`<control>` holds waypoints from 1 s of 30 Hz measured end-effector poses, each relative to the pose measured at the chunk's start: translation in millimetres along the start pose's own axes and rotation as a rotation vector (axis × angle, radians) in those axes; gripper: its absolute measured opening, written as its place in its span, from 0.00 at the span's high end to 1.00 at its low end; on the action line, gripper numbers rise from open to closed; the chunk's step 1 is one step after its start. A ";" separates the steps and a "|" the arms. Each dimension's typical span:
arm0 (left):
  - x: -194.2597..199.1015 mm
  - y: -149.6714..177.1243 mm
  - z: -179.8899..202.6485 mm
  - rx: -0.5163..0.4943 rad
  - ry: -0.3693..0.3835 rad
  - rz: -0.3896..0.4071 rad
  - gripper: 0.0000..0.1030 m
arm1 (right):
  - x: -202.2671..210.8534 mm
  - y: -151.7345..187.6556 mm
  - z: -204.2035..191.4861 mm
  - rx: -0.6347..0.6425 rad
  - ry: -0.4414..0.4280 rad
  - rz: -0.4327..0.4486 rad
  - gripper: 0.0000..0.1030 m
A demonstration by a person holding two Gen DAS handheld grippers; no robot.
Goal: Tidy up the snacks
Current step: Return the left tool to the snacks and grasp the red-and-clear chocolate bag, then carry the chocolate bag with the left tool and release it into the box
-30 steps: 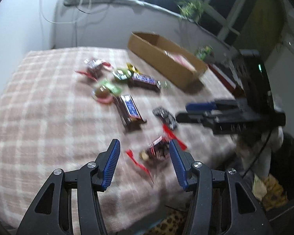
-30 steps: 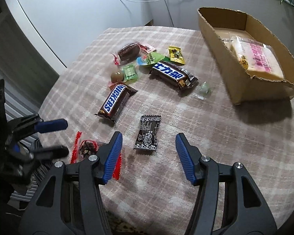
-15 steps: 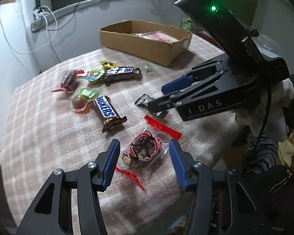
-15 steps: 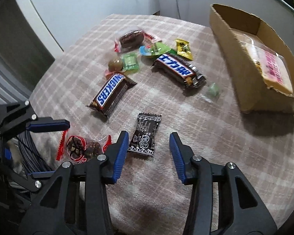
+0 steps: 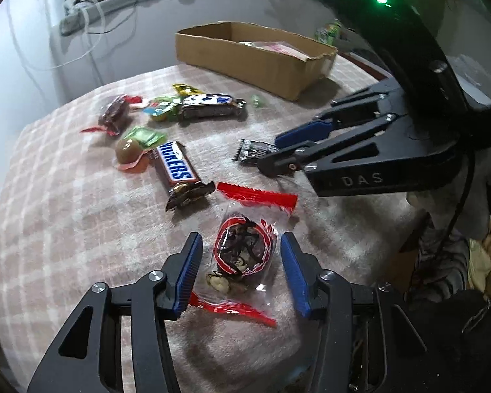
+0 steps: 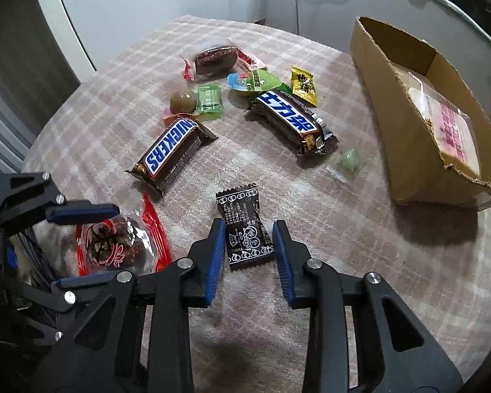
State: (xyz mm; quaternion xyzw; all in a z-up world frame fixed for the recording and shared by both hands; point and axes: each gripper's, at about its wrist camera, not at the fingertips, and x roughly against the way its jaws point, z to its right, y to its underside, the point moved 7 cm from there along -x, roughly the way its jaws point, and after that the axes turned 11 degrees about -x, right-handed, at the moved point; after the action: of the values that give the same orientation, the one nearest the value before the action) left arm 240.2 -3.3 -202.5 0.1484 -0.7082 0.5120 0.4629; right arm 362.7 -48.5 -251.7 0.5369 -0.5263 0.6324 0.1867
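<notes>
The left gripper (image 5: 240, 262) stands over the near edge of a checked cloth (image 5: 65, 222), and its jaws have just been closing. A clear packet with red ends (image 5: 242, 255) lies between them, but neither pad touches it; a gap shows on each side, so the jaws are half open around it and hold nothing.

The right gripper (image 6: 248, 255) has its jaws narrowed, and they too have just been closing. A small black sachet (image 6: 245, 226) lies on the cloth between the blue pads (image 6: 214, 262). The left pad sits right at the sachet's edge and the right pad just beside it; whether they press on it cannot be told.

Beyond the right jaws, ahead and to the left, lies a Snickers bar (image 6: 172, 150); ahead and slightly right lies a second chocolate bar (image 6: 291, 121) with a small green sweet (image 6: 352, 160) near its end. Further ahead sit several small wrapped sweets, among them a yellow one (image 6: 303, 85). Far to the right of the jaws stands a cardboard box (image 6: 392, 114) holding a pale pink packet (image 6: 448, 124).
</notes>
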 end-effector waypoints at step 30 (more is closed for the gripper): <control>10.8 -32.7 -20.4 0.221 -0.003 0.138 0.68 | 72.2 -25.9 36.8 -0.108 -0.052 0.193 0.75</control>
State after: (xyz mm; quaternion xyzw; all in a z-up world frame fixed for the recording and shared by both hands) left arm 267.2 3.0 -173.6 0.1500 -0.6566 0.6173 0.4065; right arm 375.7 -94.4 -181.3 0.4891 -0.6136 0.6039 0.1398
